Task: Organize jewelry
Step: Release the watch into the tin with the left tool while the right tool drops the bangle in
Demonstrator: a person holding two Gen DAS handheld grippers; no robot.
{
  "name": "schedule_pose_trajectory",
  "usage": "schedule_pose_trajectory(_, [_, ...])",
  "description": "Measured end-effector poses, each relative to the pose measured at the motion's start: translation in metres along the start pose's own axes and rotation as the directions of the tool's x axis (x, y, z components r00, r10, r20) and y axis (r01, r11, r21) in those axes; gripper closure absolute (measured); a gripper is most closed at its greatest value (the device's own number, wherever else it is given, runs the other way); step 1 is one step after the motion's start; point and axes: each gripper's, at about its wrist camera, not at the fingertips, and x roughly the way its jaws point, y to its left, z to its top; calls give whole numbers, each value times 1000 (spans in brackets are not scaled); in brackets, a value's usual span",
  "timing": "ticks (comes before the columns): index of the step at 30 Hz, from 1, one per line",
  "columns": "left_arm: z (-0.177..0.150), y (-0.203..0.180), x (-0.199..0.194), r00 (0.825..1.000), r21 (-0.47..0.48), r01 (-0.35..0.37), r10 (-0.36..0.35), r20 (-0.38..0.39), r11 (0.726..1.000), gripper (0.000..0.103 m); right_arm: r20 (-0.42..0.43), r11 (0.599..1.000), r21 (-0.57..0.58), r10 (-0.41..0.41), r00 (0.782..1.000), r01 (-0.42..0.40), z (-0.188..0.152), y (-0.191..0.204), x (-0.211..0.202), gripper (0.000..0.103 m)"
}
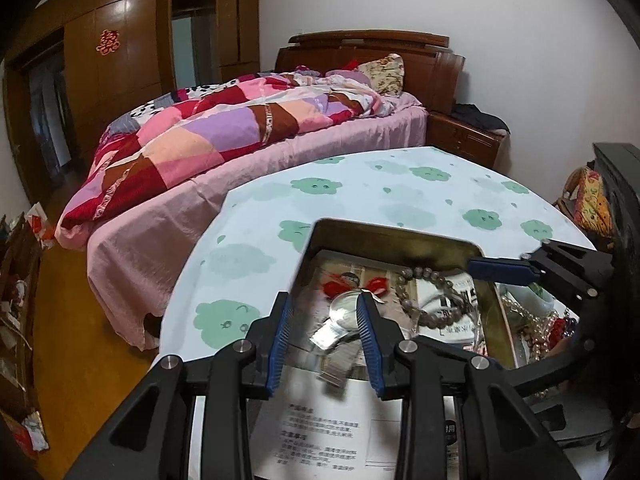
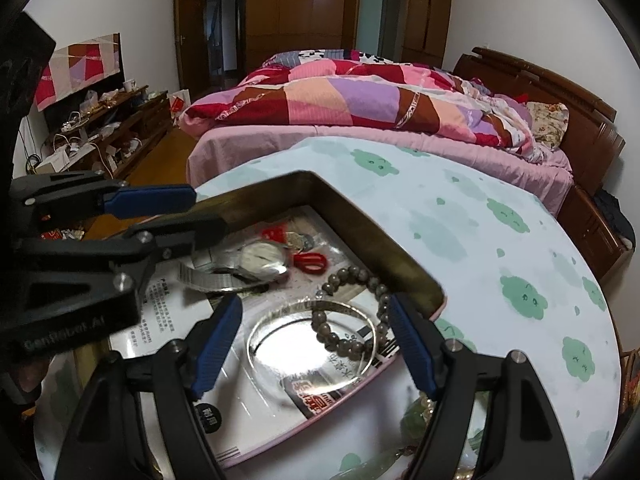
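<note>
Indoors: bedroom, round table [image 1: 360, 184] under pale cloth with green cloud print, beside bed [image 1: 224, 136] with patchwork quilt; wooden wardrobe [image 2: 312, 12] behind. Shallow metal tin [image 2: 360, 220] on table. Inside tin: silver wristwatch [image 2: 260, 258], grey bead bracelet [image 2: 352, 312], red trinkets, printed leaflets. Left gripper [image 1: 324, 320] spread partway, fingers either side of watch face, contact unclear. Right gripper [image 2: 316, 336] wide apart above bracelet, holding nothing.
</note>
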Motion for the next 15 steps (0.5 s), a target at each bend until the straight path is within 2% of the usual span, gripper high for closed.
schedule_pose_trajectory(2, [2,3,-2,1000,-7,-24,24,2,1000,59,8,1000,5,-1,1000,1,-1,-2,-5,19])
schedule_pose_trajectory(4, [3,7,-6,999,-21,-45,45,22,999,41,15,1000,12,-5,1000,4,-2,-3,-10,18])
schedule_pose_trajectory(15, [1,-5,-11,998,-21,-61,62,10,998,39,10,996,88,-23,1000,22,-12,-22,-25,17])
